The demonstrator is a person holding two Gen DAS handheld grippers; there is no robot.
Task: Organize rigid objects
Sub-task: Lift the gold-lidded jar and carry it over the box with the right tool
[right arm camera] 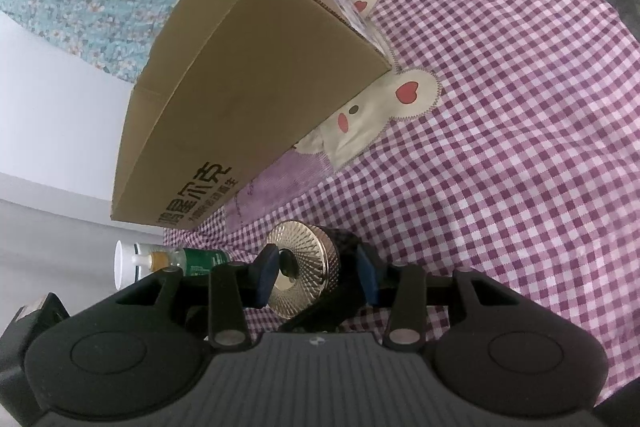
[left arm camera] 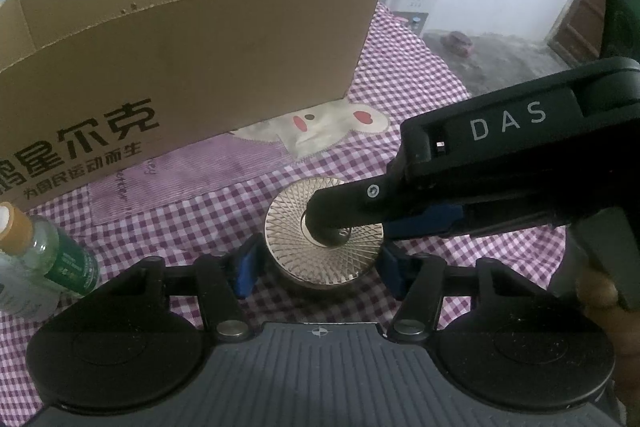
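The round dark jar with the ribbed gold metal lid [left arm camera: 316, 247] stands on the purple-and-white checked cloth [left arm camera: 420, 75], just in front of the open brown cardboard box [left arm camera: 192, 39]. The left gripper [left arm camera: 320, 263] has its blue-padded jaws apart, one pad on each side of the jar; whether they touch its wall I cannot tell. The right gripper [right arm camera: 316, 267] comes in from the side, tilted over, with one jaw over the lid face and the other at the jar's dark body; it looks closed on the jar top to bottom, though contact at the base is hidden.

Judging from this, the step is taking the jar for the box. To do it well, one gripper should carry: the gold lid is slick, so press evenly, lift straight up, and clear the box's near wall before moving over the opening. The other gripper should back off so the two do not collide.

Writing: "DAS" in white on the right gripper's arm. The box's near wall carries large black Chinese characters, with a smaller line below. Left of the box, a clear bottle with a green label [left arm camera: 60, 259] lies on the cloth; its print is too small to read
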